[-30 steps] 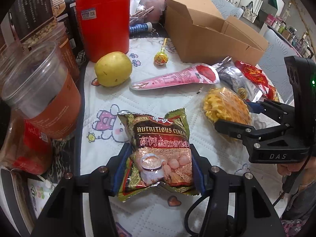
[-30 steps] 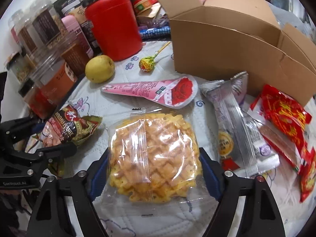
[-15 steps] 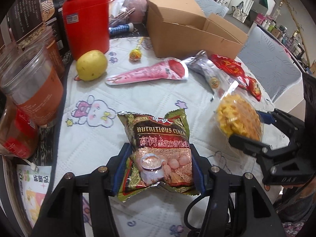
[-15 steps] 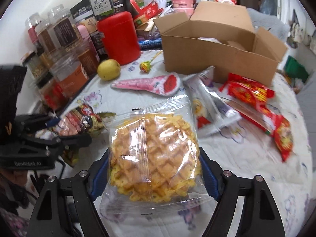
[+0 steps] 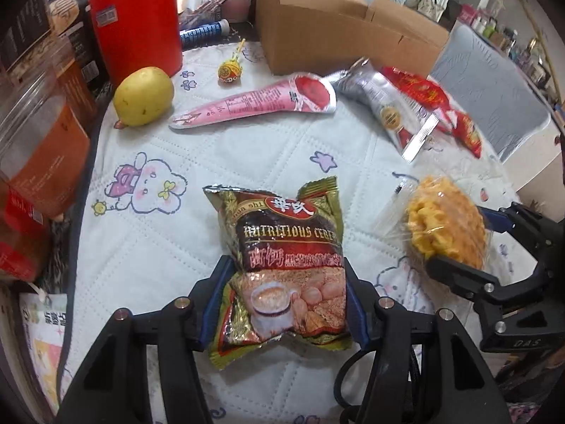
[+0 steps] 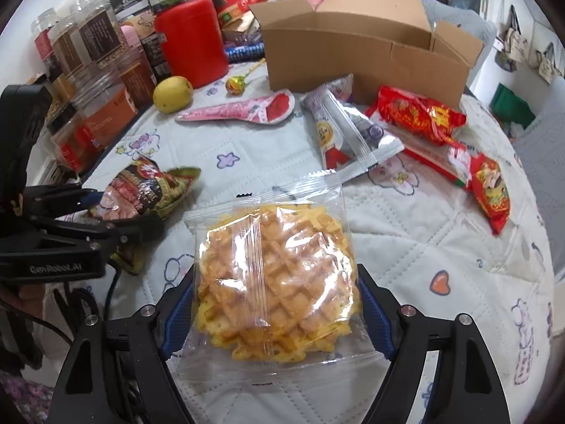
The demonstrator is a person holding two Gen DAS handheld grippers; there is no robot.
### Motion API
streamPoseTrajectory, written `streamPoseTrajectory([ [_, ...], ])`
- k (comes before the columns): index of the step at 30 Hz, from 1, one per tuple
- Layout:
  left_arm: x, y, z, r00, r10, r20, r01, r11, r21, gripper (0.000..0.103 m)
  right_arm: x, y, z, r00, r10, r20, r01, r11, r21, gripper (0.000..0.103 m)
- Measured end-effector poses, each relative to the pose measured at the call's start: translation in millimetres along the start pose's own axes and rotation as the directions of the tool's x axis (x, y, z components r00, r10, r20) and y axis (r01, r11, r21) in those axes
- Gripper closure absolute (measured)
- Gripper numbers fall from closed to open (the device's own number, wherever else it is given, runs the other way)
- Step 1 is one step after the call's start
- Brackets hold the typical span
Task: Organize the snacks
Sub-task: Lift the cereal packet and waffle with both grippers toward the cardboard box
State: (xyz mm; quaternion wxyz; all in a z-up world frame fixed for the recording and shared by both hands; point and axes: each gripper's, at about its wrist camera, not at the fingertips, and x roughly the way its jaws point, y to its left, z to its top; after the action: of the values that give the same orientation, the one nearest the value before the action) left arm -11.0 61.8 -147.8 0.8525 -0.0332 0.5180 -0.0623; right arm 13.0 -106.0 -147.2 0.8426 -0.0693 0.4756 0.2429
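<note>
Nearest, the left gripper (image 5: 287, 304) is clamped on the lower half of a green and brown foil sachet of cereal drink (image 5: 286, 265), its blue-padded jaws pressing both side edges. To its right the right gripper (image 6: 275, 314) holds a clear plastic packet with a golden waffle inside (image 6: 275, 282), jaws closed against the packet's two sides.

Compared with a second ago, both packets have come up off the white quilted table cover with cartoon bunnies (image 5: 183, 247) and now hang above it, and in the last half second both cameras have drawn closer to the far clutter. That suggests the pick-up is done and the carry has begun, both snacks heading forward together.

Farther out on the table, untouched, lie a pink cone-shaped wrapper (image 5: 257, 104), a silver snack sachet (image 6: 344, 130) and red snack packets (image 6: 423, 115), with a yellow round fruit (image 5: 143, 95) and a wrapped lollipop (image 5: 229, 70) to the left. Beyond them stand a red plastic canister (image 6: 190, 40) and clear lidded jars (image 6: 95, 35).

At the back sits an open brown cardboard box (image 6: 363, 49), flaps up. It looks the likely place for the two held packets, though nothing shows that for certain; five or more loose items would remain after them.
</note>
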Motion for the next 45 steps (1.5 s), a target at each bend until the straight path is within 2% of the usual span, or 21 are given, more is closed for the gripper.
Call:
streamPoseTrajectory([
  [6,5,-7,3,0.998,0.054,0.021,-0.055,0.998,0.02,0.045,6,-4,-1,1.0,0.023,-0.003,-0.023,0.999,0.028,0.019],
  [8,5,-7,3,0.998,0.055,0.023,-0.055,0.998,0.015,0.048,4,-4,-1,1.0,0.023,0.004,-0.023,0.999,0.022,0.021],
  [14,-5,-6,2,1.0,0.014,0.026,-0.014,1.0,0.004,0.049,-8,-2,-2,0.999,0.024,0.044,-0.024,1.0,0.006,0.024],
  [26,-44,-30,20,0.992,-0.041,0.119,0.035,0.998,0.052,0.049,-58,-16,9,0.984,0.067,0.168,-0.075,0.996,0.041,0.024],
  [33,-66,-48,41,0.98,-0.067,0.188,0.051,0.994,0.094,0.049,-86,-24,19,0.972,0.064,0.226,-0.072,0.997,0.028,0.024],
  [45,-90,-70,85,0.947,-0.104,0.303,0.062,0.987,0.145,0.049,-120,-44,56,0.944,0.034,0.329,-0.043,0.999,0.018,0.024],
])
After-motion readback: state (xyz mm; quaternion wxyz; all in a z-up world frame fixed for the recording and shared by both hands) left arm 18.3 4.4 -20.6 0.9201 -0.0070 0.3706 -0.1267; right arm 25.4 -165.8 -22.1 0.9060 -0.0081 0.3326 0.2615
